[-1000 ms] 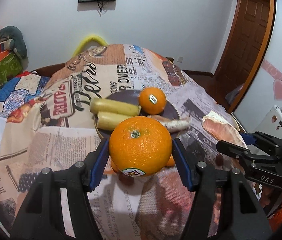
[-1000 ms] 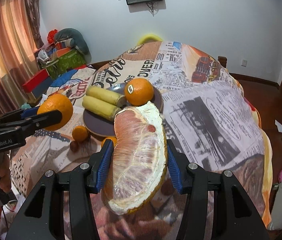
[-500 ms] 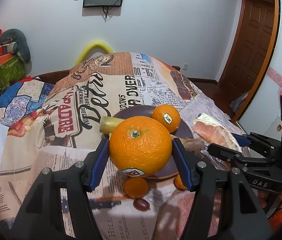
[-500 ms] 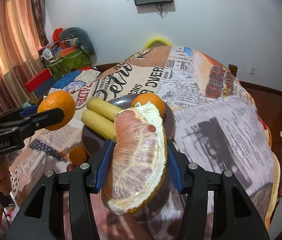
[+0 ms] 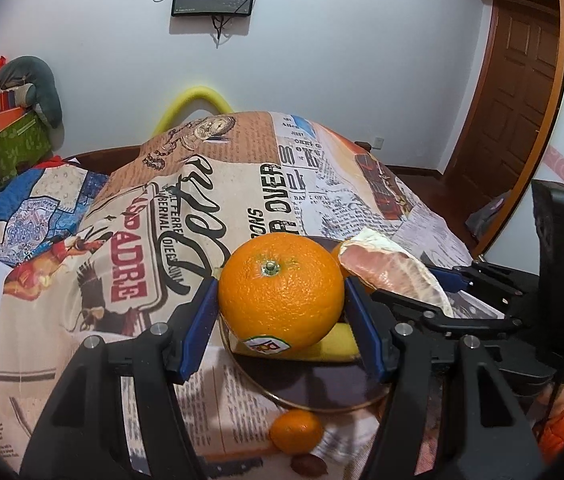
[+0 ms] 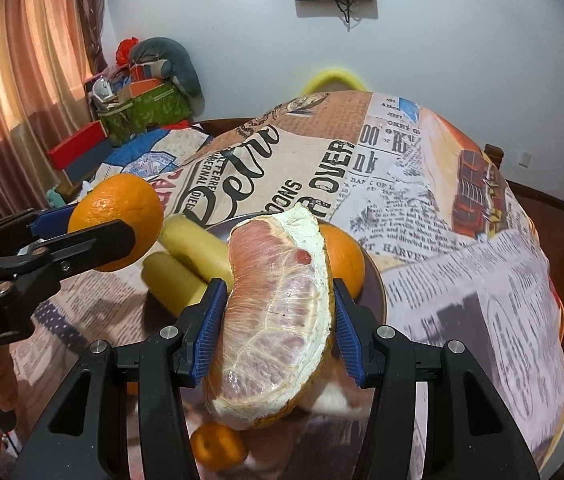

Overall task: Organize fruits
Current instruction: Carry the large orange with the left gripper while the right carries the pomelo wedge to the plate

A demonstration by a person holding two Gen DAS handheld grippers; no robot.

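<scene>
My left gripper (image 5: 282, 312) is shut on a large orange (image 5: 281, 298) with a sticker, held above the near edge of a dark plate (image 5: 314, 392). My right gripper (image 6: 278, 320) is shut on a pink pomelo wedge (image 6: 278, 312), held over the same plate (image 6: 376, 280). The wedge also shows in the left wrist view (image 5: 390, 272), right of the orange. On the plate lie two bananas (image 6: 186, 256) and another orange (image 6: 344, 258). The held orange shows at left in the right wrist view (image 6: 116, 220).
A small tangerine (image 5: 296, 430) and a brown nut (image 5: 309, 465) lie on the newspaper-print tablecloth (image 5: 186, 216) in front of the plate. The tangerine shows in the right wrist view (image 6: 218, 446). Boxes and clutter (image 6: 138, 100) stand beyond the table's left.
Both grippers have moved forward towards the plate with their fruit still held. The plate is now directly under them and the two grippers are closer together.
</scene>
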